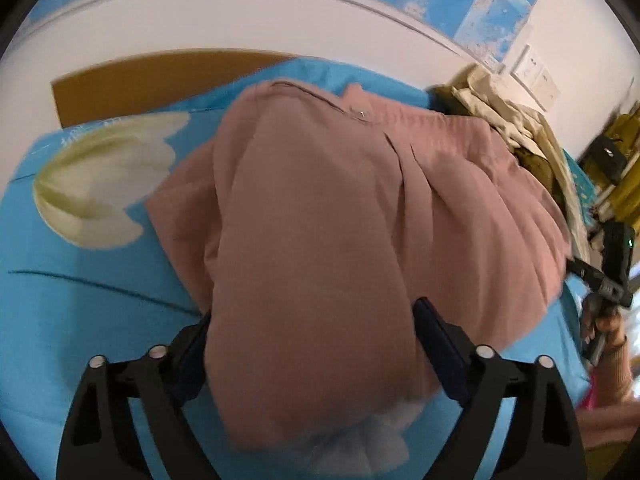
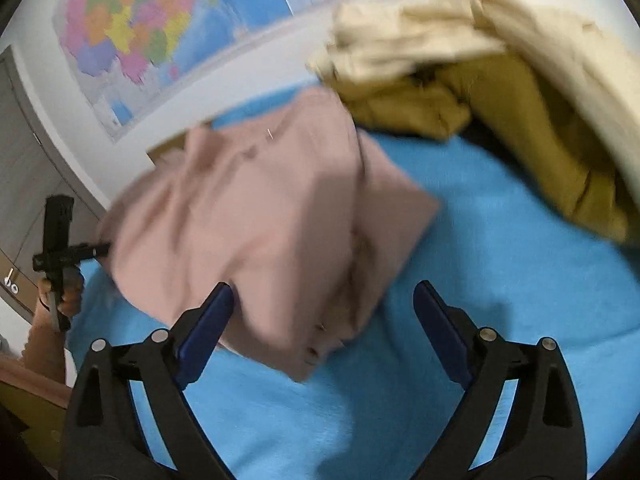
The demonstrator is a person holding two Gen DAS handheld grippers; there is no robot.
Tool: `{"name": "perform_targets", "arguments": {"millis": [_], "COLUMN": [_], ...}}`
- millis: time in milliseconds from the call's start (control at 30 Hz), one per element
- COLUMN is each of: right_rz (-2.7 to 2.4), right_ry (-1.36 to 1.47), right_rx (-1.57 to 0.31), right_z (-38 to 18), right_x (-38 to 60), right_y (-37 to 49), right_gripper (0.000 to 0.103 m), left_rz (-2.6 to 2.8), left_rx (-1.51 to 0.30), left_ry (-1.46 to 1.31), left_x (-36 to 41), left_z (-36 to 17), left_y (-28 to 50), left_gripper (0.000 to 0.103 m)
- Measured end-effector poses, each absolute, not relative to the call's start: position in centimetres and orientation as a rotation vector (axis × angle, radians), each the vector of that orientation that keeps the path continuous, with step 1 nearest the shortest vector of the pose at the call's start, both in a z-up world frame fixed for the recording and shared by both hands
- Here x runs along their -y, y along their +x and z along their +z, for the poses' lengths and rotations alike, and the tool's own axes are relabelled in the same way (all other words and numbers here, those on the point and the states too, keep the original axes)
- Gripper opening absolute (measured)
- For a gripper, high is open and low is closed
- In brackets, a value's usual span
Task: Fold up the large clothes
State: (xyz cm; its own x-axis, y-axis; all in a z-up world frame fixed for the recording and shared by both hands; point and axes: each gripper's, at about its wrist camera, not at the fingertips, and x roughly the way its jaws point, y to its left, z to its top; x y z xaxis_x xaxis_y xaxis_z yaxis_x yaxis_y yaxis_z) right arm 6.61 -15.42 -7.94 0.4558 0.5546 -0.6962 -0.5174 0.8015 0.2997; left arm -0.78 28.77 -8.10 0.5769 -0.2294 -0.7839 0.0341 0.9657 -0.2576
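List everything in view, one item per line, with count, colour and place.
pink garment: one, dusty pink, folded on the bed, partly between the left claw's fingers
bedsheet: one, bright blue with a white flower print, under the clothes
cream garment: one, cream, piled at the far side
mustard garment: one, mustard, under the cream one
wall maps: two, multicoloured and blue, on the white wall
left claw: one, black with blue pads, open
right claw: one, same colours, open over the pink garment's edge
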Motion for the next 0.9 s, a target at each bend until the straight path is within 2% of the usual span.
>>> {"name": "perform_targets", "arguments": {"millis": [33,67,133,167,267,367,433,500,533,567,600,633,667,700,733,767,800,900], "right_rz": [0.701,0.736,0.795,0.807,0.853,0.82,0.798,0.736,0.683,0.633,0.6,0.58,0.576,0.574,0.575,0.59,0.616,0.697], "right_ry": [0.077,0.087,0.118,0.154,0.212,0.147,0.11,0.089,0.066,0.045,0.038,0.039,0.062,0.068,0.061,0.038,0.018,-0.017], "right_rx": [-0.874,-0.856,-0.858,-0.855,-0.757,-0.681,-0.777,-0.9,-0.971,-0.998,-0.993,-0.968,-0.905,-0.867,-0.819,-0.77,-0.74,-0.765], "right_z": [-7.8,-7.4,-6.0,-4.9,-0.5,2.5,0.4,-2.8,-4.9,-5.9,-5.9,-5.5,-4.0,-3.1,-2.0,-0.9,-0.2,-0.4], "right_x": [15.3,14.9,14.9,15.6,18.9,20.9,21.0,21.1,20.9,20.8,20.8,21.0,21.3,21.6,21.3,20.5,19.4,14.8], "right_y": [6.8,6.8,7.0,7.0,5.1,1.9,1.5,2.2,2.6,2.8,2.9,2.8,2.5,2.3,2.2,1.9,2.0,3.9], "right_gripper": [0.067,0.042,0.009,0.008,0.003,0.002,0.003,0.006,0.009,0.024,0.034,0.039,0.041,0.045,0.057,0.061,0.062,0.067], "left_rz": [-0.146,-0.13,-0.136,-0.156,-0.2,-0.239,-0.211,-0.165,-0.145,-0.124,-0.114,-0.078,-0.031,-0.001,-0.007,-0.027,-0.036,-0.049], "left_rx": [-0.947,-0.955,-0.964,-0.961,-0.922,-0.907,-0.939,-1.019,-1.035,-1.035,-1.023,-1.006,-0.982,-0.949,-0.921,-0.891,-0.882,-0.896], "left_ry": [-0.22,-0.255,-0.338,-0.405,-0.514,-0.601,-0.591,-0.537,-0.528,-0.51,-0.488,-0.438,-0.374,-0.317,-0.289,-0.251,-0.217,-0.134], "left_x": [-28.7,-28.9,-30.0,-30.9,-32.8,-33.7,-33.4,-32.4,-32.1,-31.8,-31.7,-31.5,-31.2,-30.8,-30.6,-30.0,-29.5,-27.6], "left_z": [-7.9,-7.6,-6.7,-6.0,-3.8,-3.2,-4.8,-7.2,-7.7,-7.8,-7.4,-6.6,-5.5,-4.3,-3.5,-2.5,-1.9,-1.7], "left_y": [-0.9,-0.8,-1.0,-1.4,-3.9,-5.9,-6.7,-6.6,-6.3,-6.2,-6.3,-6.3,-6.3,-6.4,-6.2,-6.1,-5.7,-3.8], "left_gripper": [0.056,0.039,0.021,0.017,0.011,0.009,0.01,0.016,0.028,0.031,0.033,0.039,0.058,0.069,0.078,0.078,0.078,0.078]}}
